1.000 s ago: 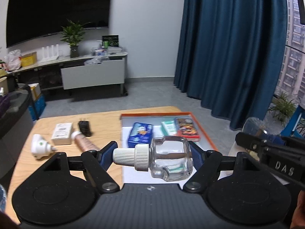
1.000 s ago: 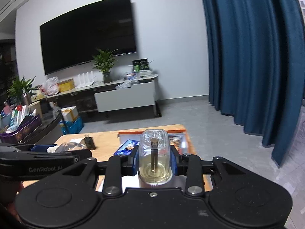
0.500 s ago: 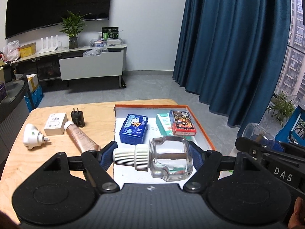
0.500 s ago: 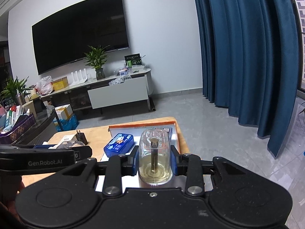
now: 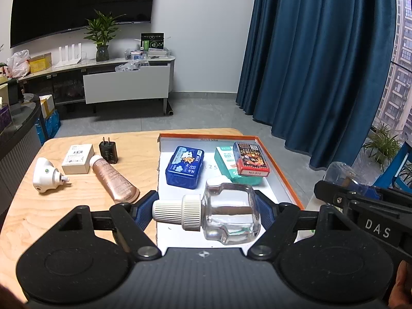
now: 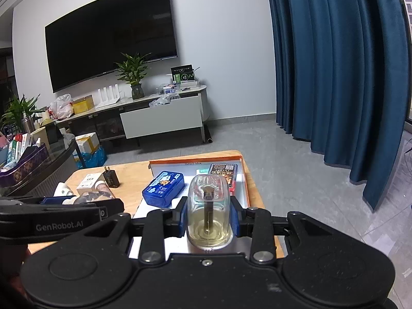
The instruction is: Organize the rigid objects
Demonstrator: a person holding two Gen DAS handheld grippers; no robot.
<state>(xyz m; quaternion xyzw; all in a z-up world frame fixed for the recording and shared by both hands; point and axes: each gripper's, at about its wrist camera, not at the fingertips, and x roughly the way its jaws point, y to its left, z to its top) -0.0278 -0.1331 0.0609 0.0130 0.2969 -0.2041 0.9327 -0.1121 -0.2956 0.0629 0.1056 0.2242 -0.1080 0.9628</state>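
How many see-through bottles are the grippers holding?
2. One clear bottle with a white cap lies sideways in the left gripper. The other clear bottle, with yellowish liquid, stands upright in the right gripper. More bottles may be hidden.

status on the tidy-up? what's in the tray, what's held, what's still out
Done: blue tin, green box and red card box lie in the orange-rimmed tray. In hand: left tool grips a clear bottle with white cap sideways; right tool grips a bottle of yellowish liquid. Left on the table: white plug-in device, white box, black charger, copper tube.
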